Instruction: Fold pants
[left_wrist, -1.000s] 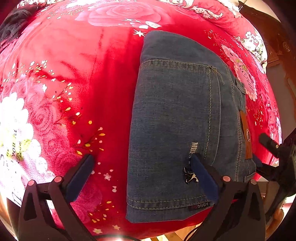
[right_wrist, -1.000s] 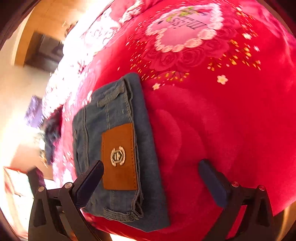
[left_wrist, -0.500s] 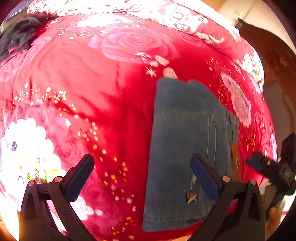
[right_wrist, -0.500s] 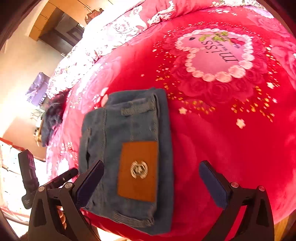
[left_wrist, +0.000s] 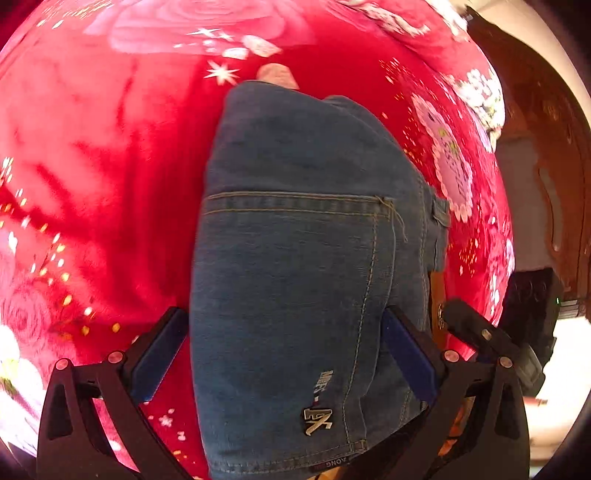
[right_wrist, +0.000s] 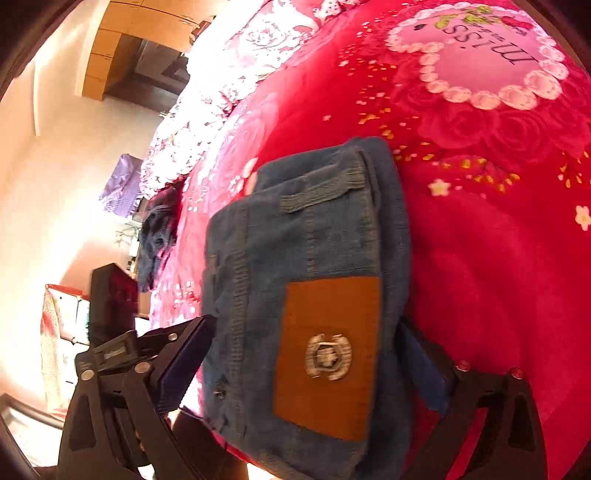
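Observation:
The blue jeans (left_wrist: 295, 277) lie folded into a compact bundle on a red flowered blanket (left_wrist: 92, 166). My left gripper (left_wrist: 284, 354) points down over the pocket end, its jaws wide, one blue pad on each side of the bundle. In the right wrist view the waistband end of the jeans (right_wrist: 306, 240) shows its brown leather patch (right_wrist: 328, 350). My right gripper (right_wrist: 306, 365) straddles that end; its jaws are closing with the denim between them, and the pads do not visibly press. A black finger of the right gripper (left_wrist: 480, 332) shows at the bundle's right edge.
The blanket (right_wrist: 498, 221) spreads wide beyond the jeans on both sides. A dark garment (right_wrist: 155, 236) lies at the bed's far edge. A wooden wardrobe (right_wrist: 122, 48) stands beyond it. Dark wooden furniture (left_wrist: 546, 147) stands past the bed's right edge.
Both grippers have moved in over the folded jeans, so the bundle now sits between each pair of fingers. The right jaws have narrowed slightly. The jeans have not shifted.

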